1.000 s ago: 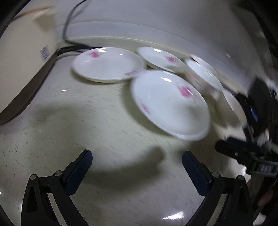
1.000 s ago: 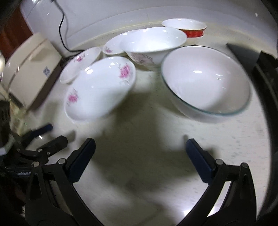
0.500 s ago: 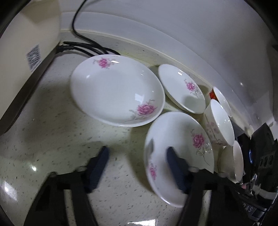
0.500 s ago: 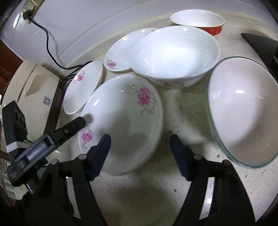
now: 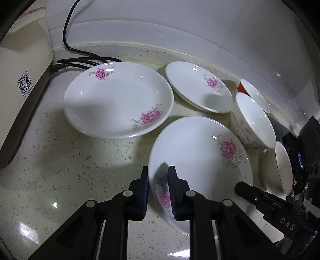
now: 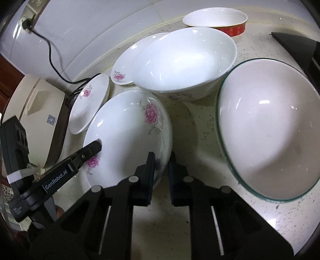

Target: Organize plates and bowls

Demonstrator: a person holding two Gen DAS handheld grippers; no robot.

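Both grippers are on the same dish – the near plate w/ pink flowers, sitting on the speckled counter. Left gripper has just been closing; its pads now pinch the plate's left rim, one pad outside, one inside. Right gripper has just been closing too, and is clamped on the plate's opposite rim, edge between its pads.

Ahead of the left fingers, slightly left: a second flowered plate; ahead-right, a smaller plate. Right of the right fingers – a large green-rimmed bowl. Straight ahead of them a white bowl, and beyond it a red-banded bowl. Far left of the left fingers: cream appliance w/ black cord.
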